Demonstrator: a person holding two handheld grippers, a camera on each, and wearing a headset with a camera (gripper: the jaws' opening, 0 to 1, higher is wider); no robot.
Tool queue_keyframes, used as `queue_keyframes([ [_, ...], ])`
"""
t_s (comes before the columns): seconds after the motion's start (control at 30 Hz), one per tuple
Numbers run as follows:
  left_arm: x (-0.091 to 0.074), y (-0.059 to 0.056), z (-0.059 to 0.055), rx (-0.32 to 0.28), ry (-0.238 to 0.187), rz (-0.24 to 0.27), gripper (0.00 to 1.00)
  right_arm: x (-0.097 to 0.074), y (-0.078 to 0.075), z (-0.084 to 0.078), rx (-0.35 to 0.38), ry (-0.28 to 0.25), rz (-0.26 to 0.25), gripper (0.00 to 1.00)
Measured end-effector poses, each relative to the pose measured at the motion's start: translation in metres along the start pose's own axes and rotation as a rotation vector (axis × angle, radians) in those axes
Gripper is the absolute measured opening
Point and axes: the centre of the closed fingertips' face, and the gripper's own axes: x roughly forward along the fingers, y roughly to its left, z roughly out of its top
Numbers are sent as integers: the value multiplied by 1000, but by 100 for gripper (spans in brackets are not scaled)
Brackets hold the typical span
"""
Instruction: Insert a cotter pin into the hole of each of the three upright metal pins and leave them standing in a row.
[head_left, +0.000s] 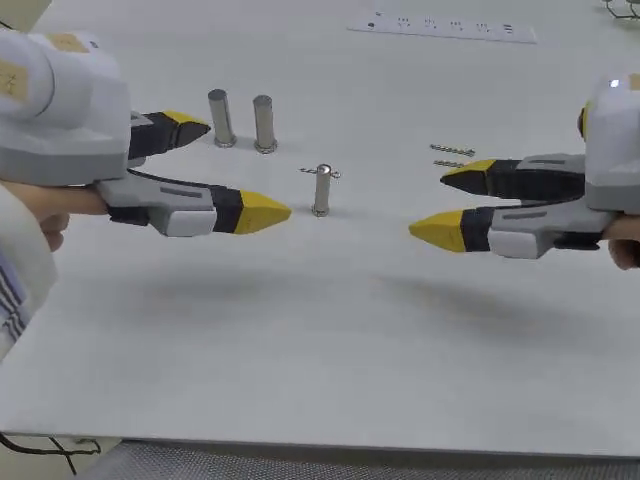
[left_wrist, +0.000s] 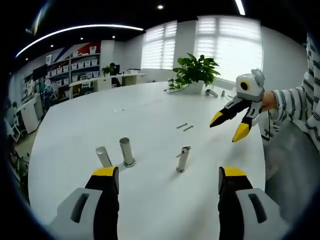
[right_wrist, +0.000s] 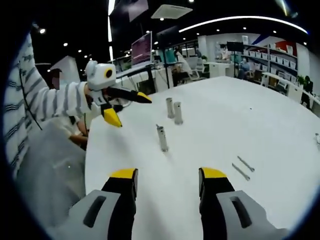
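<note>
White workbench (head_left: 320, 330). Left gripper (head_left: 247, 168) and right gripper (head_left: 428, 204): jaws apart, empty. Between them, near metal pin (head_left: 321, 190) looks cottered, though it's small in view. Bare metal pins (head_left: 264, 124) far left, loose cotter pins (head_left: 452, 151) far right. One done, two left.

Shiny metal pins (head_left: 264, 123), matt table (head_left: 300, 330)
</note>
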Motion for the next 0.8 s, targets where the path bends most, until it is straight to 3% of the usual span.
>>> queue_keyframes([
  [0.27,4,11,11,2,3,28,75,-9,7,-17,78,7,-51,80],
  [0.4,8,20,15,-37,-14,45,69,-12,16,-27,122,25,-49,92],
  [0.57,12,26,18,-31,-14,68,61,-17,23,-34,140,41,-61,99],
  [0.6,15,31,19,-28,-13,72,61,-18,23,-36,148,42,-70,100],
  [0.8,26,39,22,14,1,98,52,-23,26,-42,182,42,-89,100],
])
